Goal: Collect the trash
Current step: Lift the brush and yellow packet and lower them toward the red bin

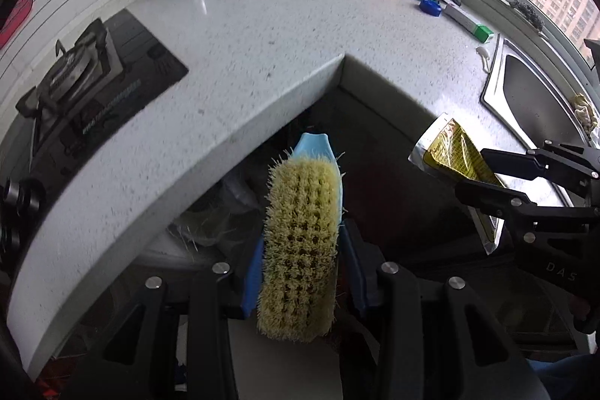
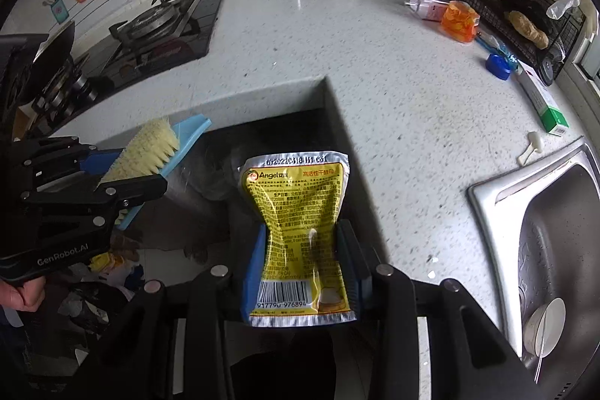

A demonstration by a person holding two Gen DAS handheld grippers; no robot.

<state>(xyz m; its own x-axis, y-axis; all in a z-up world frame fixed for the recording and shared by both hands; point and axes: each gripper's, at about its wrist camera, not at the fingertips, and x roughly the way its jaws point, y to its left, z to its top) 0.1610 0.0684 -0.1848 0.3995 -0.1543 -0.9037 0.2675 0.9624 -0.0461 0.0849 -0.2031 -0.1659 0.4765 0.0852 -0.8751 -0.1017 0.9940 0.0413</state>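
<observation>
Already the yeast packet was pinched upright by the right gripper and the brush by the left gripper, with the trash pile seen below-left, nearer the left.

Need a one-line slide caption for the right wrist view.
Right gripper clamps a yellow-and-silver foil yeast packet beyond the speckled white countertop edge; left gripper holds a blue-backed bristle scrub brush.

Black grippers; blue pads
</observation>
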